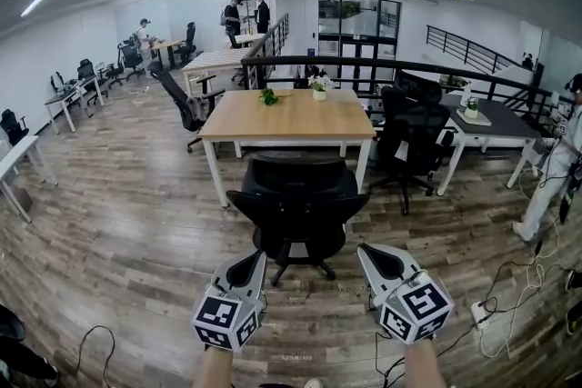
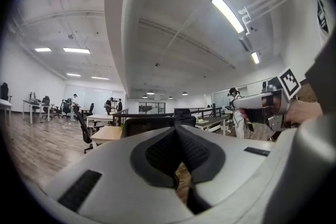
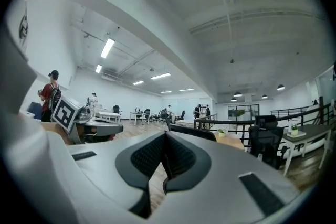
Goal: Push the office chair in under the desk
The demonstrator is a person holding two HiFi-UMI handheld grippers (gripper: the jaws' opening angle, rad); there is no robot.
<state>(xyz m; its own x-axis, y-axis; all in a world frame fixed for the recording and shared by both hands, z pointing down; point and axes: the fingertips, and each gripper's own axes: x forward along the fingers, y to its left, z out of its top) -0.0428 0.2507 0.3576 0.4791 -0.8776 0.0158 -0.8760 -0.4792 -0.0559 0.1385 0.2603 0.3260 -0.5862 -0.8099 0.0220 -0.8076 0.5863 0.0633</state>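
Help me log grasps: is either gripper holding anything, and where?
Nothing held: left gripper and right gripper are shut, empty, short of the office chair.

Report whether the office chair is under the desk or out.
Out: the office chair stands before the desk, its base short of the front legs.

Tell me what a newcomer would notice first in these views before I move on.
The black office chair stands mid-floor in front of the wooden desk, not tucked under it. At the bottom of the head view, the left tool and right tool are both shut and empty, pointing toward the chair's back.
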